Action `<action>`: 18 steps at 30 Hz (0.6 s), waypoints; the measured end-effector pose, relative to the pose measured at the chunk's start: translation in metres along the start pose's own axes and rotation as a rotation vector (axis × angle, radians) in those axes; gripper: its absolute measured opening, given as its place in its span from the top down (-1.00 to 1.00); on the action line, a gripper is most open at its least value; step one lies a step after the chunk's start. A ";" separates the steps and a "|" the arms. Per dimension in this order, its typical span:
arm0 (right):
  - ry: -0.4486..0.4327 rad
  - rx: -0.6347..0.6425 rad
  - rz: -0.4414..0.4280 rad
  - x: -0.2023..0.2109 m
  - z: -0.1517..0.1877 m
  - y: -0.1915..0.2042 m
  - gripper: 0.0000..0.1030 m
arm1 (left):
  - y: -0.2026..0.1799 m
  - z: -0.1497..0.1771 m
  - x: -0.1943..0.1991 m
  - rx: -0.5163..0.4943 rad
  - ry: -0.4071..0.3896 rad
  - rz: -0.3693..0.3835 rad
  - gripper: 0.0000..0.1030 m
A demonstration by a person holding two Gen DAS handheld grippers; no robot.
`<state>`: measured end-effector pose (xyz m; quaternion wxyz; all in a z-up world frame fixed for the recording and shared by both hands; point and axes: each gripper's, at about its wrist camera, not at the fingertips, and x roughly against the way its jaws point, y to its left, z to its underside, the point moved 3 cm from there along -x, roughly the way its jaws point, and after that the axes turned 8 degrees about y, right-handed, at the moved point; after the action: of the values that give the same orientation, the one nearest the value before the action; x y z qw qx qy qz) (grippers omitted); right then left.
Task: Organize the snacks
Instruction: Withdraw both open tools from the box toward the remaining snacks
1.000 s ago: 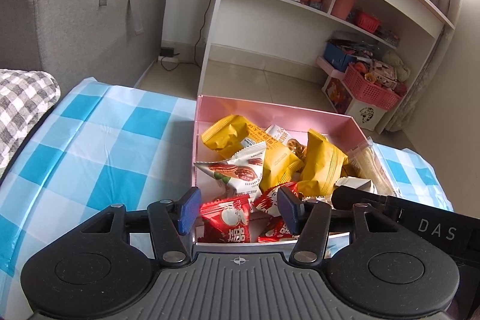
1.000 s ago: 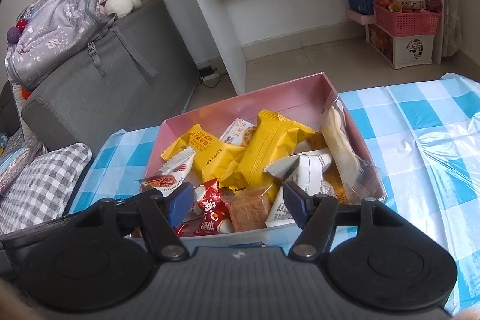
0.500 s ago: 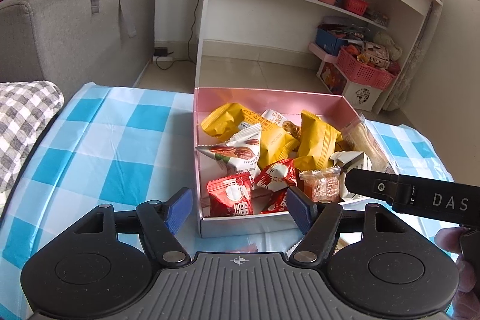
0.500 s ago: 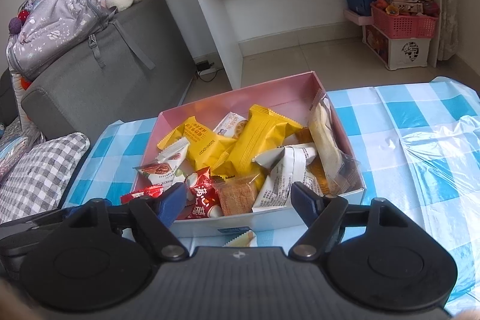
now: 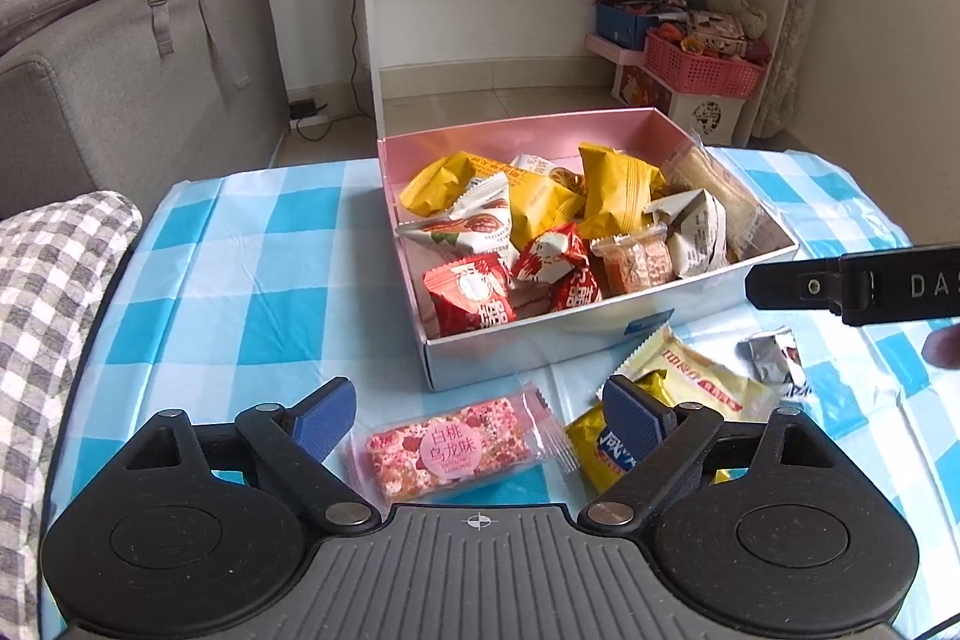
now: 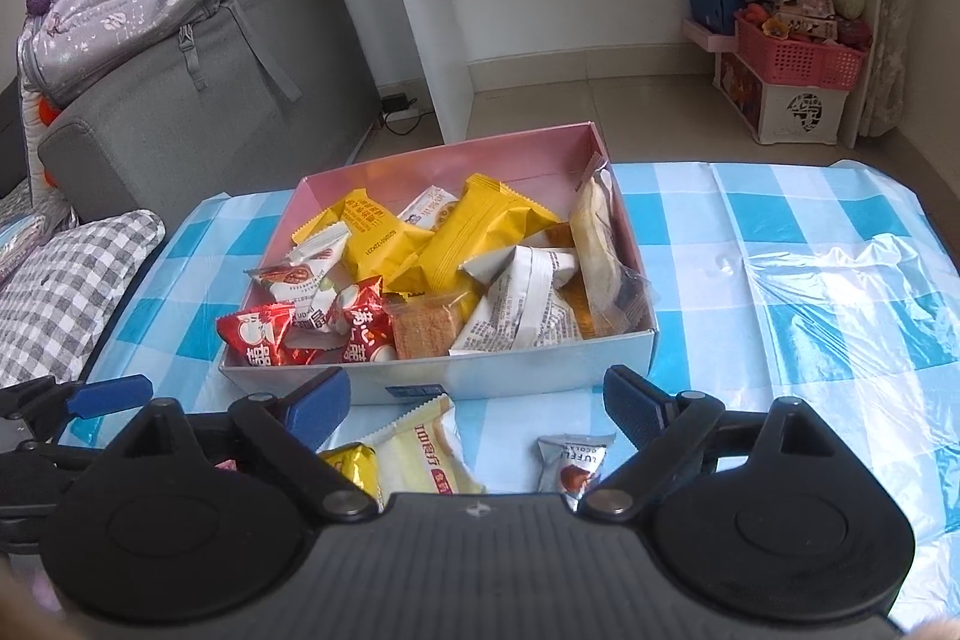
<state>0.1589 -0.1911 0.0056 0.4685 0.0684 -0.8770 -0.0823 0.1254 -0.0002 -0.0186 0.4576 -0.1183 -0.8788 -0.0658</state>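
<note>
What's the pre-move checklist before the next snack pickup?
1. Left tongs open and empty: ok.
2. Right tongs open and empty: ok.
3. Snacks left outside the box: not ok. The pink bar, pale yellow packet, yellow packet and silver packet lie on the tablecloth.
4. Pink bar sits between the left fingers, nothing on top of it: ok.
5. Yellow packet clear for grasping: not ok, the pale yellow packet overlaps it.
6. Room in the box: cannot tell; it looks nearly full.
</note>
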 end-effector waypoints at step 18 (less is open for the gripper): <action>0.106 0.014 0.154 -0.006 0.025 -0.034 -0.83 | -0.032 0.024 -0.011 0.055 0.156 0.120 -0.80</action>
<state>0.1431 -0.2214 -0.0200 0.5189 0.0084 -0.8541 -0.0362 0.1040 -0.0268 -0.0416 0.5309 -0.1526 -0.8333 -0.0229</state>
